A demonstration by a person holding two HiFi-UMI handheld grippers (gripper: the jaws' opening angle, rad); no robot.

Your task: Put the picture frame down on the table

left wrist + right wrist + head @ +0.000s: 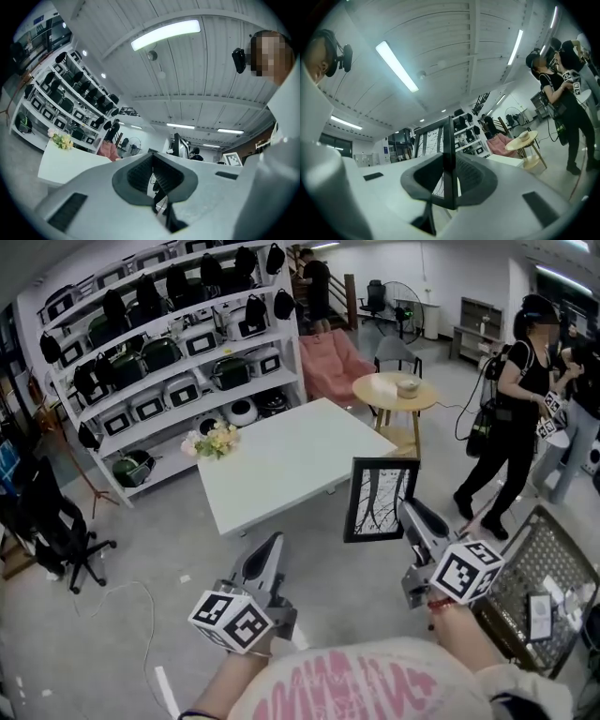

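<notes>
Now, carry step: your right hand-held gripper (409,514) clamps picture frame (380,500), near side of bench (291,465); left hand-held gripper (272,542) closed, empty. Next: advance, lower, release.

No word or number can be read for sure in any view. The shirt (375,681) at the bottom of the head view carries big pink letters, but they are cut off by the edge and bent, so they give no word. The left cube (232,621) and the right cube (466,570) carry black-and-white square markers, which are patterns only, without letters or digits. One such marker (232,159) shows also in the left gripper view. A small blue sign (387,151) hangs on the far wall in the right gripper view; its print is too small to read
</notes>
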